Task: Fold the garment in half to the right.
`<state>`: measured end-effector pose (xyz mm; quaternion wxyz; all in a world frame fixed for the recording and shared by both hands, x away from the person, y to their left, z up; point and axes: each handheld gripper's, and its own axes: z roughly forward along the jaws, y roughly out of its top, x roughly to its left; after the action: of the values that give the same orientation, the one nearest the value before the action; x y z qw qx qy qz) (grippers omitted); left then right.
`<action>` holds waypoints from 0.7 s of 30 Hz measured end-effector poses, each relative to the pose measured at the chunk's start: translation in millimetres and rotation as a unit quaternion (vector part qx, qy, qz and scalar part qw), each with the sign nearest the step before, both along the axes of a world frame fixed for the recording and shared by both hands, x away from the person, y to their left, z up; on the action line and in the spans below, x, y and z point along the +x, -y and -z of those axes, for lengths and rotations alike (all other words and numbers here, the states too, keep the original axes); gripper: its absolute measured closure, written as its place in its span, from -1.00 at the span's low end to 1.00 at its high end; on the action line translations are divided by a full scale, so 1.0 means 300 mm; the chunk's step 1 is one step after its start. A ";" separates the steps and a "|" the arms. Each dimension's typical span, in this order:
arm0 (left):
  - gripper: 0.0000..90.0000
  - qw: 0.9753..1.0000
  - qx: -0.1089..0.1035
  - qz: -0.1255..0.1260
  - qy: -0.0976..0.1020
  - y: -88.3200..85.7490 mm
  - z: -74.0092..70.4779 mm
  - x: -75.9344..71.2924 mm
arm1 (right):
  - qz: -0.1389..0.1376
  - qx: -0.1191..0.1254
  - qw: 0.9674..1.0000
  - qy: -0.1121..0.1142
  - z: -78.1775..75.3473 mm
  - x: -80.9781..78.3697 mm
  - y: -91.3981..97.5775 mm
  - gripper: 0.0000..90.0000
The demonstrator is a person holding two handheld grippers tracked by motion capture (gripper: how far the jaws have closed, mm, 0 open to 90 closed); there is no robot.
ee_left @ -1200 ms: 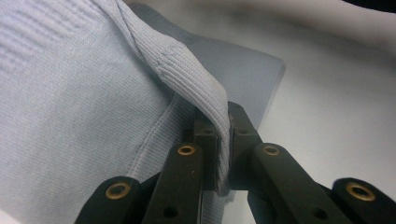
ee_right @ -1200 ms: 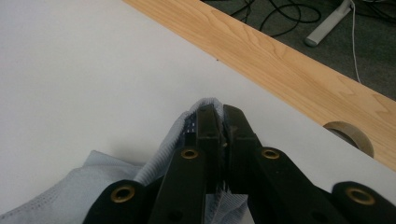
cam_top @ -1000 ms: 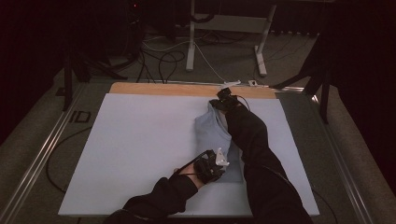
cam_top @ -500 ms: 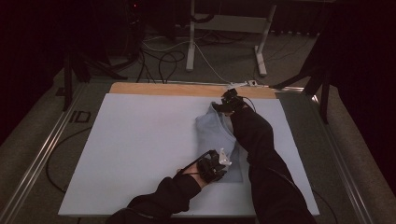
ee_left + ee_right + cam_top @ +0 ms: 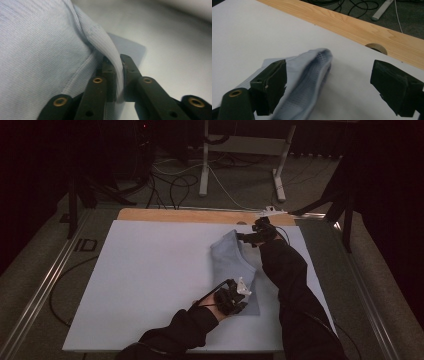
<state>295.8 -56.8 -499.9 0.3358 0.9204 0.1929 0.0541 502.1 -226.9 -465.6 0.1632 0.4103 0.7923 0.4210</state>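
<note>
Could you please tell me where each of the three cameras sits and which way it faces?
High view: above the person's side, looking forward and down on the white table; both forearms enter from below.
Left gripper view: rides the left gripper, looking along its fingers pinching the blue garment.
Right gripper view: rides the right gripper, its fingers just opened, toward the wooden edge.
All share the garment.

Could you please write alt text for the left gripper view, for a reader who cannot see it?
Two black fingers of the left gripper pinch a raised fold of pale blue ribbed fabric garment, which spreads to the left. Behind it lies a smooth white table surface.
</note>
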 end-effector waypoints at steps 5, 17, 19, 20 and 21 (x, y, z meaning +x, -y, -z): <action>0.59 1.000 -0.007 0.022 -0.018 0.023 0.020 -0.006 | -0.008 0.002 1.000 0.003 -0.003 -0.024 -0.001 -0.70; 0.27 0.998 -0.023 0.054 -0.006 0.035 -0.016 -0.041 | -0.030 0.013 0.999 0.008 -0.006 -0.068 -0.016 -0.77; 0.24 0.998 -0.029 0.056 -0.005 0.029 -0.025 -0.042 | -0.029 0.017 0.999 0.010 -0.008 -0.074 -0.016 -0.78; 0.20 0.998 -0.031 0.055 -0.003 0.027 -0.030 -0.044 | -0.030 0.021 0.999 0.010 -0.009 -0.076 -0.015 -0.78; 0.17 0.998 -0.032 0.057 0.000 0.024 -0.035 -0.045 | -0.032 0.024 0.999 0.008 -0.009 -0.077 -0.015 -0.78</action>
<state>282.2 -64.1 -489.6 0.3680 0.9185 0.1416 0.0287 479.0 -222.4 -462.9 0.1462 0.3855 0.7934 0.4478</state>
